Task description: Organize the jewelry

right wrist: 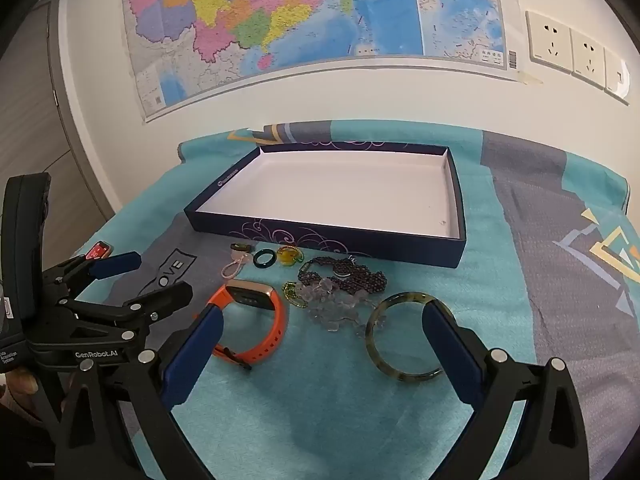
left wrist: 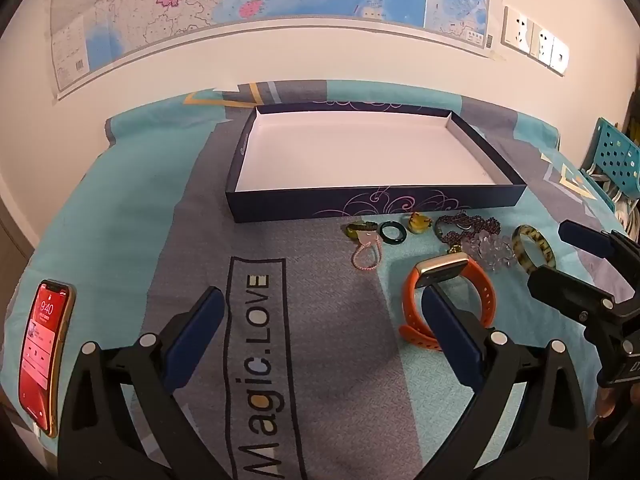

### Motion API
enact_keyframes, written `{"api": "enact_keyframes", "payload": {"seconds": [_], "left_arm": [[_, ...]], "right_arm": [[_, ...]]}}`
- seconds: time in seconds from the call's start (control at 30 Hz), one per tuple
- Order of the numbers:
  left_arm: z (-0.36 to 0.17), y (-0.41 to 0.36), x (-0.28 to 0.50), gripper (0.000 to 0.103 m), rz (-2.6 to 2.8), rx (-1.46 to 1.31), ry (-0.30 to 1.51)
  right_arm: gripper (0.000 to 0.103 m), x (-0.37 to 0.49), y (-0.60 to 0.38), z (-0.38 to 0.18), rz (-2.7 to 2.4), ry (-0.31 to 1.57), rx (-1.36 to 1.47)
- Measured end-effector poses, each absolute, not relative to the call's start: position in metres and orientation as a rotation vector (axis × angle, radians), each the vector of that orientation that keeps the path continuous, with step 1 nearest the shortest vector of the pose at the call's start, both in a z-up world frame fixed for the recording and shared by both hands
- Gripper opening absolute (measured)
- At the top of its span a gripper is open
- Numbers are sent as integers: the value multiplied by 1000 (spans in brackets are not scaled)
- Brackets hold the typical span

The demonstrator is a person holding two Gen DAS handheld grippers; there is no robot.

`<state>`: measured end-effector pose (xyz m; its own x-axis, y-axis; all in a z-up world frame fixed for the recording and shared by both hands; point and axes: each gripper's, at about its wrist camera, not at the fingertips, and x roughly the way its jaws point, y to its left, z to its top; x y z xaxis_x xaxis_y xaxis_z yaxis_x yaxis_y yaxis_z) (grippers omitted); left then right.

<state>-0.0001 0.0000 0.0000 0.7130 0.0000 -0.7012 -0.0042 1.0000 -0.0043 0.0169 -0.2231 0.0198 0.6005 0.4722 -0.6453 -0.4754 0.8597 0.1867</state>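
A shallow dark blue box (left wrist: 376, 202) (right wrist: 328, 238) with a white inside lies on the cloth, nothing in it. In front of it lie an orange watch (left wrist: 444, 300) (right wrist: 256, 320), a mottled green bangle (left wrist: 534, 250) (right wrist: 404, 336), dark purple beads (left wrist: 468, 228) (right wrist: 348, 276), a clear crystal bracelet (left wrist: 490, 252) (right wrist: 332, 308), a dark green ring (left wrist: 393, 234) (right wrist: 265, 259), a yellow piece (left wrist: 420, 223) (right wrist: 289, 256) and a pink loop (left wrist: 365, 258) (right wrist: 234, 266). My left gripper (left wrist: 320, 304) (right wrist: 148, 276) is open, left of the watch. My right gripper (right wrist: 320, 316) (left wrist: 560, 252) is open above the jewelry.
A phone (left wrist: 42, 356) with a red screen lies at the cloth's left edge. The cloth (left wrist: 256, 320) is teal and grey with "Magic.LOVE" on it. A map (right wrist: 304, 20) and sockets (right wrist: 568, 48) are on the wall behind. A teal perforated rack (left wrist: 616, 156) stands at the right.
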Motion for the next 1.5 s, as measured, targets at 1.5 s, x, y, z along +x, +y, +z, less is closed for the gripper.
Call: {"api": "enact_keyframes", "payload": {"seconds": [1.5], "left_arm": [[-8,-9,5,97,-62,4,787]], "right_arm": [[96,35,-249,15,495,781,8]]}}
